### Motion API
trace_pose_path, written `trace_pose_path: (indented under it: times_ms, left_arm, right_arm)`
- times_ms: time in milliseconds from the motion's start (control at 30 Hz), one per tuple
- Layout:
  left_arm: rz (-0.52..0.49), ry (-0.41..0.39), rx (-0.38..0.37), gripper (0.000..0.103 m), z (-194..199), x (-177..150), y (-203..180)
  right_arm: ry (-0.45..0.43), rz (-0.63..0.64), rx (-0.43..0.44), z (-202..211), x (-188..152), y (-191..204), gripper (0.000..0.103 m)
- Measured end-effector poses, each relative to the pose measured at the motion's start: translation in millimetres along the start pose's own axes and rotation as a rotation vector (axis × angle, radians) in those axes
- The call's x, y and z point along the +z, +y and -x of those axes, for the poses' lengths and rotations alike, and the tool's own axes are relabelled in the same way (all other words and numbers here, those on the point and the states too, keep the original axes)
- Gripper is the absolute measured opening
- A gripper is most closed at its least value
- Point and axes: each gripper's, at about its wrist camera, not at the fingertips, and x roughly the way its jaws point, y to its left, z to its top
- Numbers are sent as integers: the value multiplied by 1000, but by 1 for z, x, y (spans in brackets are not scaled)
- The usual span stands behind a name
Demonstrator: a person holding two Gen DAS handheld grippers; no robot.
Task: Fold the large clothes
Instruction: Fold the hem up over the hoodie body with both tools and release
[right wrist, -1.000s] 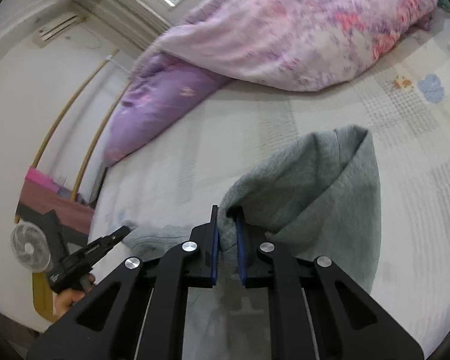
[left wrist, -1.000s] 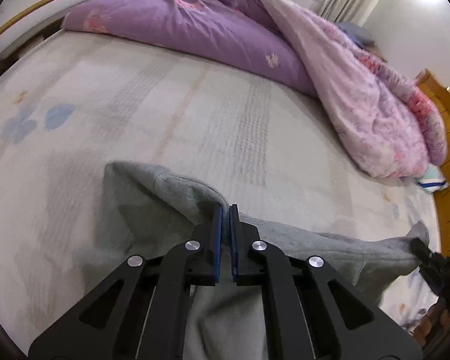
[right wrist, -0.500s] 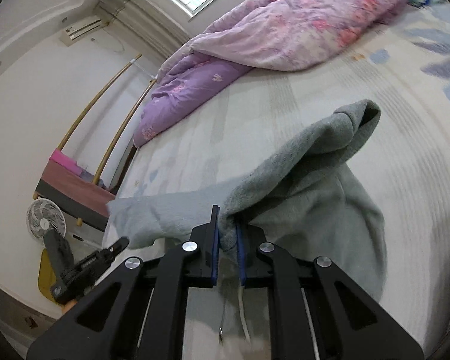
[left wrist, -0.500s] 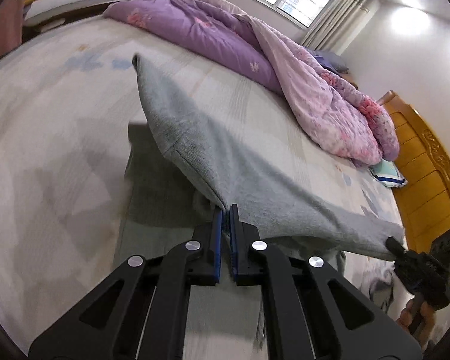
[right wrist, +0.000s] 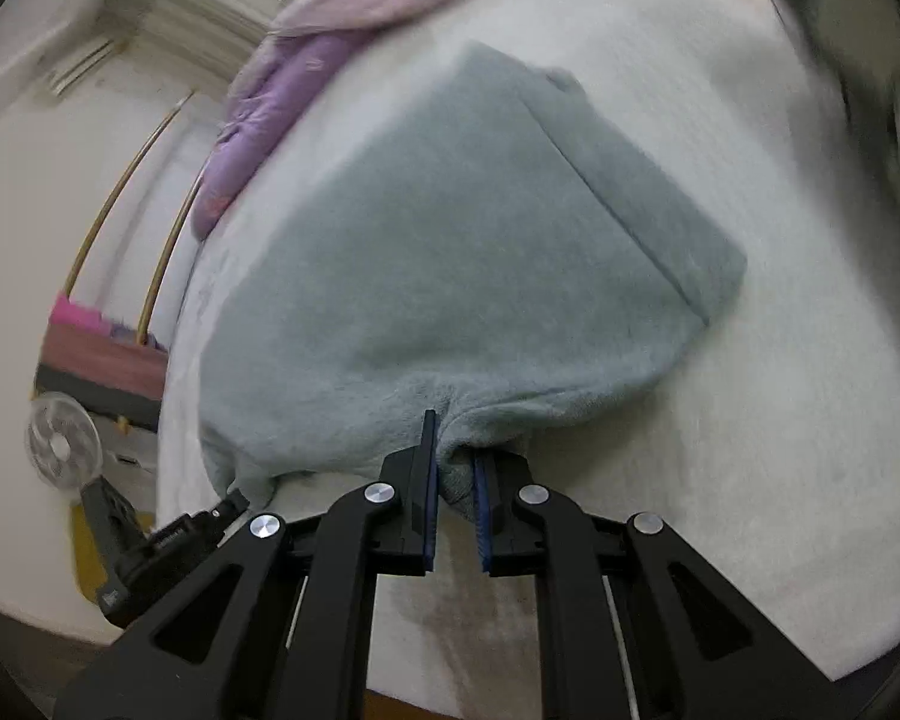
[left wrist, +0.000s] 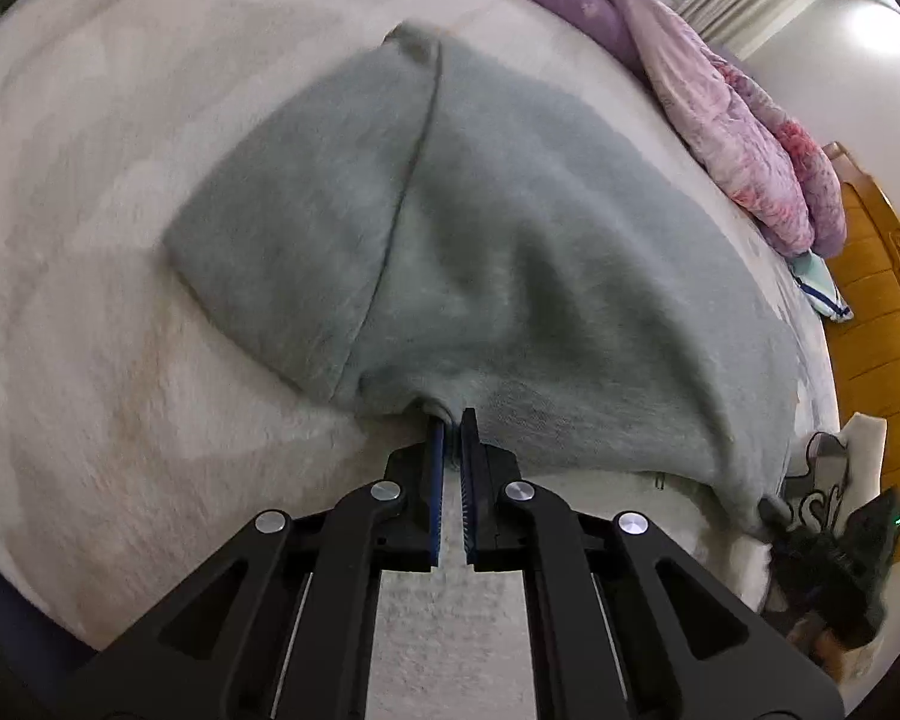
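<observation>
A grey fleece garment (left wrist: 510, 228) lies spread over the pale bed cover (left wrist: 102, 324), its near edge drawn toward both cameras. My left gripper (left wrist: 453, 420) is shut on that near edge, a pinch of cloth between its blue pads. The same garment (right wrist: 450, 252) fills the right wrist view, where my right gripper (right wrist: 453, 450) is shut on a thicker bunch of its edge. A sleeve fold lies at the garment's outer side in each view. The other gripper shows at each frame's lower corner: the right gripper (left wrist: 768, 510) and the left gripper (right wrist: 234, 501).
A purple and pink quilt (left wrist: 720, 96) is heaped along the far side of the bed. An orange wooden headboard (left wrist: 876, 324) stands at the right. A small fan (right wrist: 60, 444) and a pink-topped bench (right wrist: 102, 348) stand beside the bed on the left.
Both grippers pulled the garment's edge back toward the near side of the bed and down. The cloth, lifted and bunched a second ago, now lies spread flat over the bed.
</observation>
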Motion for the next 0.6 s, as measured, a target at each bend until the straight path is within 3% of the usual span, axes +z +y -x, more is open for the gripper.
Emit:
trace_pose_path:
  times_ms: [167, 300, 367, 467, 500, 600]
  left_arm:
    - [-16, 6, -11, 14, 14, 2, -2]
    - [-26, 1, -19, 25, 39, -1, -1]
    - [-67, -51, -2, 31, 56, -3, -11]
    - [-141, -96, -7, 42, 68, 0, -33]
    - [-176, -108, -9, 43, 67, 3, -41]
    - [-222, -113, -11, 44, 44, 20, -67]
  right_arm:
    - [1, 27, -15, -1, -2, 6, 15]
    - [35, 102, -97, 14, -7, 21, 37]
    - [67, 146, -138, 23, -12, 29, 37]
    - [88, 239, -113, 34, -19, 46, 32]
    - [69, 261, -112, 36, -17, 53, 26]
    - [-17, 290, -137, 34, 3, 62, 21]
